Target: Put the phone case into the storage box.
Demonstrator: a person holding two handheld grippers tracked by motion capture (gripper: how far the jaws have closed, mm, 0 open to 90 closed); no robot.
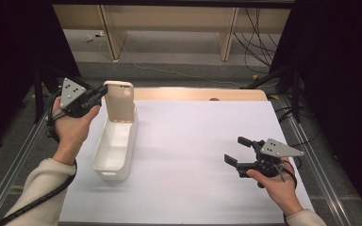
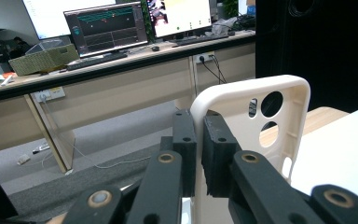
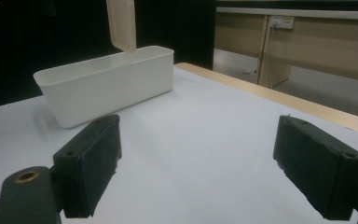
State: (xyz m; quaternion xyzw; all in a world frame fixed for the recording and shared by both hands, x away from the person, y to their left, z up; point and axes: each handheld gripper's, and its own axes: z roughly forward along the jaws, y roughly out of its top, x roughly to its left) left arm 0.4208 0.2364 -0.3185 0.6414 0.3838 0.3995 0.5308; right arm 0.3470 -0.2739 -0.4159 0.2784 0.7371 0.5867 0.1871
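We see one phone case [image 1: 119,102] and one white bin [image 1: 115,146] on the table [image 1: 193,141]. Our left gripper [image 1: 101,93] pinches the case upright over the bin; our right gripper [image 1: 238,150] hovers, jaws spread.

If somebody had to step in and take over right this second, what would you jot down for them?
Left hand-held gripper: shut on the rim of a cream phone case, holding it upright over the far end of the white bin.
Right hand-held gripper: open, holding nothing, above the white table at the near right.
Done: case picked up and brought over the bin.
Left: probably lower the case into the bin and let go; it is not inside yet.
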